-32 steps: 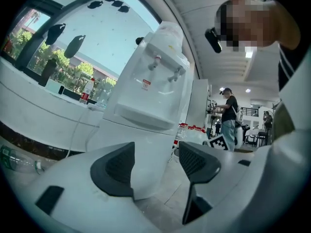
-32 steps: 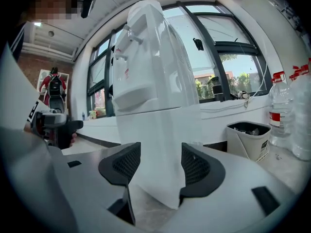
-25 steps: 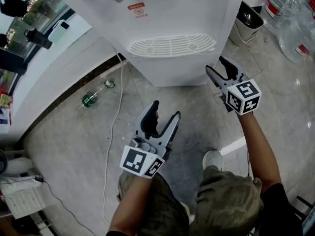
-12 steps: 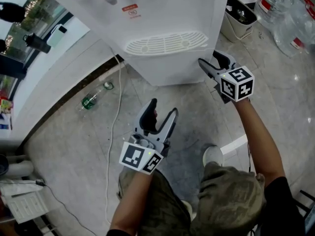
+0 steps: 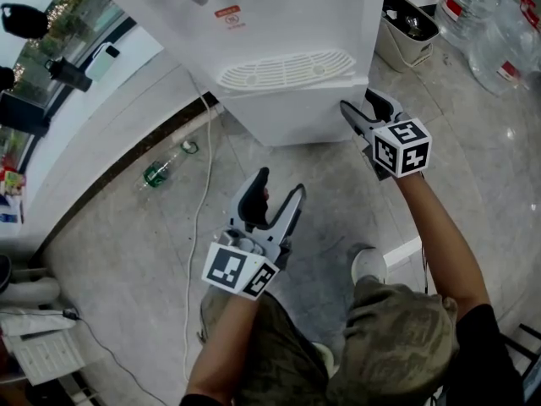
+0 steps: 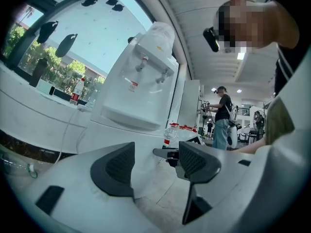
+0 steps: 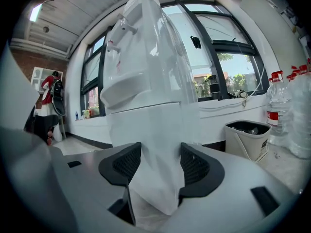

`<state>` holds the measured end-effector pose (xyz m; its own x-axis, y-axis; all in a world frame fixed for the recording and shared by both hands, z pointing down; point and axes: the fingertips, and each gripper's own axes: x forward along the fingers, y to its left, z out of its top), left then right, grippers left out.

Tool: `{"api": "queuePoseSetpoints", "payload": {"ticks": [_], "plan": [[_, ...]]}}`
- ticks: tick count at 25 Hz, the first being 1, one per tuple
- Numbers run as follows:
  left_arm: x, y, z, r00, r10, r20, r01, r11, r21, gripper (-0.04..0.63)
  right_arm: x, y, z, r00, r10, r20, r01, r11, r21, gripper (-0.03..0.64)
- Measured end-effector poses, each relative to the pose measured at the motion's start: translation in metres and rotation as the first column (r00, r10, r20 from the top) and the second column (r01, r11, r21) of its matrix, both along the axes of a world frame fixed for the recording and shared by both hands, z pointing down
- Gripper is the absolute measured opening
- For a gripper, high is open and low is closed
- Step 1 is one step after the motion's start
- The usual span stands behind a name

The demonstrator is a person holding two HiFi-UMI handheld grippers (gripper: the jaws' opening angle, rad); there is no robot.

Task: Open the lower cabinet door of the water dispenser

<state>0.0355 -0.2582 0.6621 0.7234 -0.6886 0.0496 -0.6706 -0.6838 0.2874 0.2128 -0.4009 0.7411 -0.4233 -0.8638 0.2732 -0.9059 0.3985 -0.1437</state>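
White dispenser (image 5: 287, 24) stands at the top of the head view on a grey stone floor (image 5: 127, 252), its lower door (image 5: 292, 118) facing the person. The right gripper (image 5: 359, 104) sits at the cabinet's right front corner, jaws apart, with that corner edge between the pads (image 7: 127, 163). The left gripper (image 5: 281, 184) hangs over the floor, well apart from the dispenser, jaws spread and empty.

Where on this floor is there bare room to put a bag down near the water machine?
Two bare patches: the floor between the white cable and the papers at lower left, and the shiny stretch right of the right gripper, this side of the bin. Crowded: around the green bottle, and the far corner with the water jugs.
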Motion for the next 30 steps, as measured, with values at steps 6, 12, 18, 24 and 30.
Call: {"api": "queuePoseSetpoints", "payload": {"ticks": [6, 12, 18, 24, 30], "plan": [[-0.001, 0.001, 0.004, 1.0, 0.008, 0.006, -0.008, 1.0, -0.01, 0.262, -0.002, 0.021, 0.0, 1.0, 0.021, 0.018, -0.021, 1.0, 0.007, 0.227], [0.002, 0.006, 0.003, 0.999, 0.027, 0.018, -0.027, 1.0, -0.005, 0.262, -0.008, 0.044, 0.0, 0.998, 0.027, 0.054, -0.027, 1.0, -0.006, 0.206], [0.013, 0.011, 0.006, 0.997, 0.048, 0.052, -0.047, 0.999, -0.01, 0.262, -0.012, 0.066, 0.0, 0.999, 0.01, 0.039, -0.01, 1.0, 0.002, 0.158], [0.021, 0.016, 0.012, 0.996, 0.055, 0.07, -0.054, 0.998, -0.024, 0.262, -0.021, 0.085, 0.0, 0.999, -0.039, -0.01, 0.039, 0.999, 0.013, 0.139], [0.037, 0.017, 0.015, 0.994, 0.086, 0.07, -0.085, 0.996, -0.027, 0.262, -0.036, 0.108, -0.001, 0.996, -0.075, 0.047, 0.076, 0.997, -0.01, 0.134]]}}
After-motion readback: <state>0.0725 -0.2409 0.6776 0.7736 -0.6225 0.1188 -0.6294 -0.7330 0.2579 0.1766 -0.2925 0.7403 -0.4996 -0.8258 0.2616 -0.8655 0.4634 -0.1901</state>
